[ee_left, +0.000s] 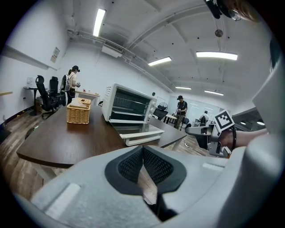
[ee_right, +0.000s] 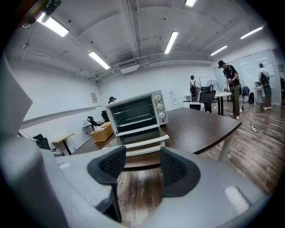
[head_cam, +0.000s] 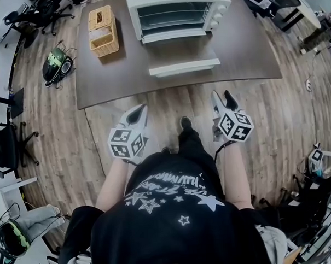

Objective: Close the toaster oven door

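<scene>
Here, the white metal toaster oven (head_cam: 177, 16) stood at the far side of the dark brown wooden table (head_cam: 249, 48), its glass door (head_cam: 183, 61) lying flat open toward the near edge. A woven wicker basket (head_cam: 103, 32) sat to its left. Left gripper (head_cam: 139, 112): jaws pressed together, nothing between. Right gripper (head_cam: 221, 98): jaws spread, empty. Both hung nearer than the table edge, clear of the door.

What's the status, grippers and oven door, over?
Left gripper shut, empty; right gripper open, empty. Both short of the table. Oven door down flat, open. Basket off to the side, not in the way.
</scene>
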`<state>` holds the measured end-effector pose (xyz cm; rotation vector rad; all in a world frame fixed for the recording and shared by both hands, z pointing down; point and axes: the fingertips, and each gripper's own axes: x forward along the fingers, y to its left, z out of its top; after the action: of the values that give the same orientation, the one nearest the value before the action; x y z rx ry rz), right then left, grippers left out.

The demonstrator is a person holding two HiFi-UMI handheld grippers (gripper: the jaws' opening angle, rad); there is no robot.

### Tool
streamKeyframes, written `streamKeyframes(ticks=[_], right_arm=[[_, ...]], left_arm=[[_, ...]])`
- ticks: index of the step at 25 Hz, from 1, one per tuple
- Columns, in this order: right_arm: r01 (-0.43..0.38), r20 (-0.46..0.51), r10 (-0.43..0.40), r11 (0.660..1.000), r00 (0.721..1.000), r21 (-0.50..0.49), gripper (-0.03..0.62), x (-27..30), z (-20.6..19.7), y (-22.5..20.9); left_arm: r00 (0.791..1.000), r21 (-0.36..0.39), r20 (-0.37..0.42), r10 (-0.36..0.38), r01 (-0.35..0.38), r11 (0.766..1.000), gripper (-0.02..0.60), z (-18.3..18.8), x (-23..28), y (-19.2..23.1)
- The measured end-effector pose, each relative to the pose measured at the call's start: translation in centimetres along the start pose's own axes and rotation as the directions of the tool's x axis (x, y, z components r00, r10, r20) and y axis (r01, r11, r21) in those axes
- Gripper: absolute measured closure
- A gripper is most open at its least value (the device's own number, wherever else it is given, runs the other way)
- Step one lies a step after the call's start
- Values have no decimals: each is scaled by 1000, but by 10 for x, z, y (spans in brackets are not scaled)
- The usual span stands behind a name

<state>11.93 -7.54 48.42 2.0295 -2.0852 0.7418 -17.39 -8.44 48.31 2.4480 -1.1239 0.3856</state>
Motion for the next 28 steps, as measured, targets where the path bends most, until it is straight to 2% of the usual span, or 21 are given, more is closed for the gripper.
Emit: streamKeyframes(ticks=[6, 16, 23, 28], right_arm=[[-16, -33, 16, 1000, 999, -3, 349, 41, 8, -24], [-52, -136, 42, 996, 990, -73, 349, 108, 5, -64], [-94, -207, 65, 987, 976, -133, 350, 145, -10, -73], [-135, -234, 99, 981, 967, -142, 354, 165, -16, -72]], left_arm=[[999, 7, -20, 37, -37, 999, 571, 12, 32, 4], [993, -10, -49, 103, -104, 995, 571, 25, 93, 6], [987, -15, -73, 144, -145, 989, 571, 20, 119, 5], [984, -40, -84, 154, -158, 987, 571, 16, 129, 5]])
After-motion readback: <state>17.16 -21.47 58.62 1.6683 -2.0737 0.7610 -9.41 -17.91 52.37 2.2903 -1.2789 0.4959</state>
